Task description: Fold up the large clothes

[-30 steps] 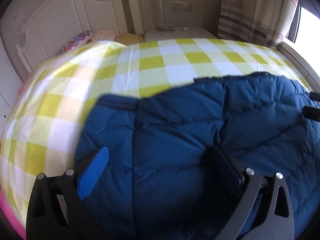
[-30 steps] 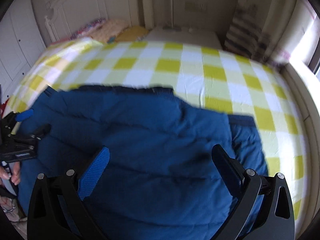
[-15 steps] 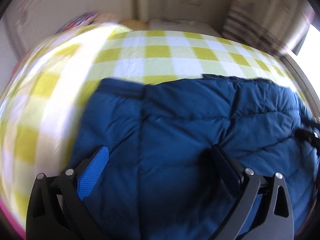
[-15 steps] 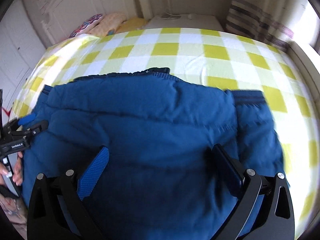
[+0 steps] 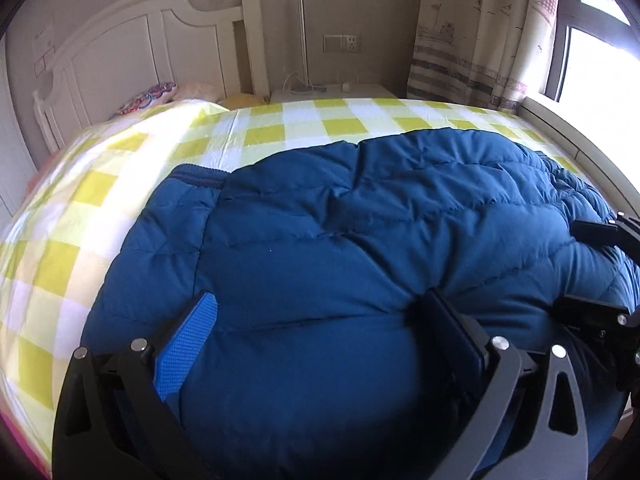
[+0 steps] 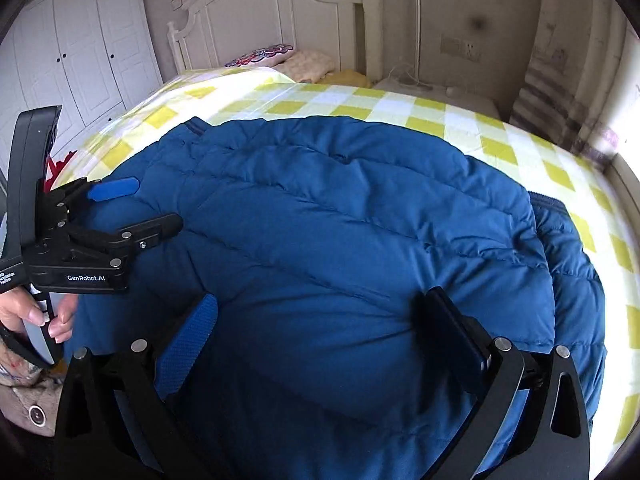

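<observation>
- The blue puffer jacket (image 5: 360, 248) lay on the bed, spread over the yellow-and-white checked sheet (image 5: 280, 128), its bulk toward the near edge where both tools worked
- It looked partly folded: in both wrist views a thick upper layer lay over a lower one, with a ribbed edge (image 5: 196, 178) showing at the far left corner and another at the right side (image 6: 548, 200); which parts had been turned in I could not tell
- By my judgement at least one fold was done and the bundle was not yet compact, so a further fold and some flattening were probably left
- The left gripper (image 5: 328, 320) had its jaws spread wide over the padding, nothing pinched between them
- The right gripper (image 6: 320, 316) was likewise wide apart above the cloth, holding nothing
- Counted: one jacket, one bed, two grippers, each with one blue pad (image 6: 188, 336) and one dark pad (image 6: 456, 328)
- At the head of the bed lay a patterned pillow (image 6: 260, 54) and a pale knitted one (image 6: 308, 62), two that I could make out
- One white headboard (image 5: 160, 52), one curtain (image 5: 472, 28), one wardrobe (image 6: 80, 52)
</observation>
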A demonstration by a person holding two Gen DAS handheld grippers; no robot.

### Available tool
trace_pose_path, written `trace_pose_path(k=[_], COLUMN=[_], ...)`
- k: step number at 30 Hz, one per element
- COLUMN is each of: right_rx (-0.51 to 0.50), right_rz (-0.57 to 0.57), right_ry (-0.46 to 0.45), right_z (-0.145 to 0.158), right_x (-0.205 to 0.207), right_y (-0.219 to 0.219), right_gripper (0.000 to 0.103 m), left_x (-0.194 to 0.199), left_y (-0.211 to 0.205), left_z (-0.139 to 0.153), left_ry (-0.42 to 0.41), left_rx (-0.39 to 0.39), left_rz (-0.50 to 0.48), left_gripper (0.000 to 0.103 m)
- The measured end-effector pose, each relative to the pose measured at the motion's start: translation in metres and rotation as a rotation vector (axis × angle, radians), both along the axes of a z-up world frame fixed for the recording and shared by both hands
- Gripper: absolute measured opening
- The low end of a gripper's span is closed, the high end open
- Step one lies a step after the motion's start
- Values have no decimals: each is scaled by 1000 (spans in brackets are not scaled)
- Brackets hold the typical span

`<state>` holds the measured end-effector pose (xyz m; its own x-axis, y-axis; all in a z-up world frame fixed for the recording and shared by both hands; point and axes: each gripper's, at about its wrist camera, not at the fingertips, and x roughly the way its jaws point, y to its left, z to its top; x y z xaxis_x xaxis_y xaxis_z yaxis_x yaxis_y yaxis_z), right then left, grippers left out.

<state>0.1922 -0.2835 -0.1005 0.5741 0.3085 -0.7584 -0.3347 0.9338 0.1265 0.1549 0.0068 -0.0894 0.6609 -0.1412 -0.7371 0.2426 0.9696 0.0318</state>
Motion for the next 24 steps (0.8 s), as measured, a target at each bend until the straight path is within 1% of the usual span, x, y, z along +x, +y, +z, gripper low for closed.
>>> trace_pose_path(k=[3, 4, 6, 8, 9, 10, 11, 12, 13, 14, 17, 18, 22, 24], right_rx=[-59, -79, -101, -80, -68, -55, -20, 43, 89, 118, 79, 77, 134, 121], right_rz=[-14, -28, -86, -144, -180, -214, -246, -246, -240, -240, -241, -240, -235, -243], right_ry=[-1, -5, -33, -36, -28, -13, 16, 27, 20, 11, 13, 12, 17, 24], right_z=[4, 8, 17, 19, 17, 13, 2, -6, -10, -13, -14, -14, -17, -14], right_x=[-4, -7, -12, -15, -15, -15, -11, -11, -13, -13, -9, -9, -13, -12], right_y=[4, 3, -12, -37, -50, -62, -79, -90, -95, -99, -93, -93, -101, -100], right_gripper=[98, 98, 98, 98, 98, 98, 98, 99, 99, 99, 99, 99, 99, 98], left_x=[-2, -7, -17, -24, -22, -19, -17, -13, -14, -14, -10, -9, -9, -13], left_y=[5, 7, 18, 36, 47, 56, 65, 78, 86, 89, 79, 78, 81, 81], left_z=[4, 8, 18, 23, 21, 17, 12, 5, 4, 4, 1, 0, -1, 2], left_ry=[11, -4, -61, -109, -108, -90, -70, -35, -33, -37, -41, -42, -29, -27], left_rx=[2, 5, 7, 36, 48, 45, 30, -34, -86, -107, -37, -29, -56, -50], left_rz=[2, 11, 29, 83, 115, 139, 155, 170, 170, 174, 167, 166, 165, 173], left_gripper=[101, 101, 101, 101, 101, 101, 101, 101, 101, 101, 101, 101, 101, 101])
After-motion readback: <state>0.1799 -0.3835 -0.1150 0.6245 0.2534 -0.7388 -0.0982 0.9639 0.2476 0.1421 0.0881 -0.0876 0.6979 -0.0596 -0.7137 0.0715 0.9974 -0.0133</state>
